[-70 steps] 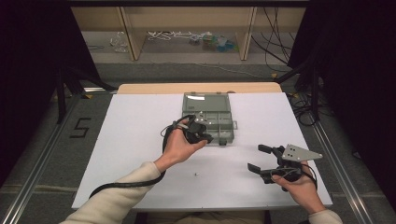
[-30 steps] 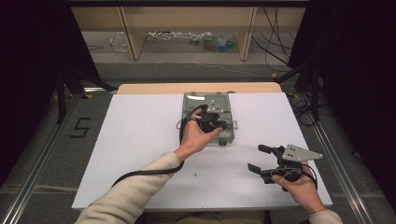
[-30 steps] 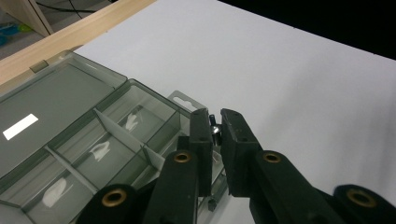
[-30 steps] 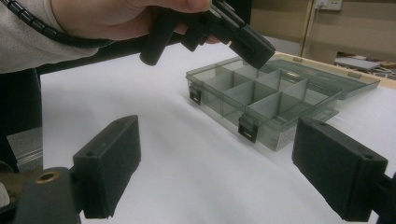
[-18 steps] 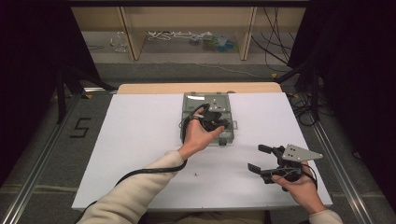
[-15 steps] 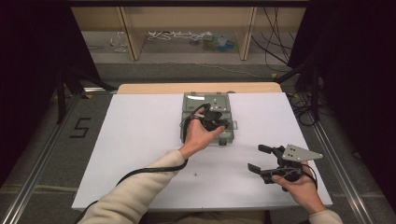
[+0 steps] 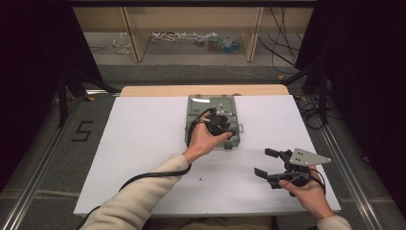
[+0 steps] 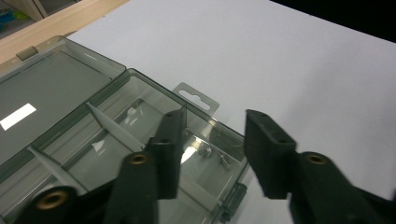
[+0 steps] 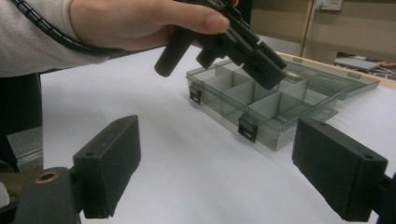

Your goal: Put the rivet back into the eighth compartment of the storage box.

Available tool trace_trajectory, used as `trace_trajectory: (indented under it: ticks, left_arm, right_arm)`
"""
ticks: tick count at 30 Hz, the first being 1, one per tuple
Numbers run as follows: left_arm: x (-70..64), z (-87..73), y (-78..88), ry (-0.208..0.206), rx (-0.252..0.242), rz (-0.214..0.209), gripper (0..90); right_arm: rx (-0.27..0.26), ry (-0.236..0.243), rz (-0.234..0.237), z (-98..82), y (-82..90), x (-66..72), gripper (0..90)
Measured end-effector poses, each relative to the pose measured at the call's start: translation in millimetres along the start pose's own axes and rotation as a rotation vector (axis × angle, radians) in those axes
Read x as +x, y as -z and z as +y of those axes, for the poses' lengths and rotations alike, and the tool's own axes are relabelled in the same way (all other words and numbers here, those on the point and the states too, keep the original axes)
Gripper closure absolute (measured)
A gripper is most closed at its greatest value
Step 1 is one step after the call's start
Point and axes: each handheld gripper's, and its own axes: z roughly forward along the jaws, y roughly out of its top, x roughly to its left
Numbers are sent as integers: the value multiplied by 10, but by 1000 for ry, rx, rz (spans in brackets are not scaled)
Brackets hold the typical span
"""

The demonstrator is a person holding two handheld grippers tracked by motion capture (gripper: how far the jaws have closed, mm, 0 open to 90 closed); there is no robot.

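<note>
Against the earlier high views, the left gripper [image 7: 221,125] has travelled from the near left edge of the translucent grey plastic compartment box [image 7: 193,123] to a position over its near right corner. Its jaws have just been opening and now stand apart with nothing between them. In the left gripper view, two small metal screws [image 8: 215,155] lie in the corner compartment directly below the jaws. The right gripper [image 7: 269,166] is unchanged, resting near the box's right side on the white table sheet [image 7: 119,158], jaws spread wide and empty. The box sits open at the sheet's far middle, lid laid flat behind it. A blank white label [image 8: 17,116] shows on the lid. A black figure "5" [image 7: 82,131] marks the floor left of the box.
</note>
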Motion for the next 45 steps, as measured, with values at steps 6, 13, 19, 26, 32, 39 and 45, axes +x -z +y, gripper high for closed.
trace_trajectory:
  ticks: [6,13,19,26,32,39,45]
  left_arm:
    - [-88,-87,216,-128,62,-40,293]
    - [-195,-261,438,-273,218,-119,186]
    - [-290,-473,559,-388,387,-197,238]
    - [-366,-640,531,-482,610,-307,374]
    - [-392,-698,465,-476,682,-340,518]
    - [-387,-718,428,-481,709,-323,605]
    - [-440,-725,428,-512,710,-282,685]
  right_arm:
    - [8,-26,10,-4,-4,16,165]
    - [27,5,-14,6,16,5,165]
    - [32,4,-12,7,13,7,165]
    - [-6,-3,-17,-5,-14,13,165]
    - [-2,-3,13,-4,-16,1,165]
    - [48,4,-23,10,21,11,165]
    - [16,1,-1,1,-2,6,165]
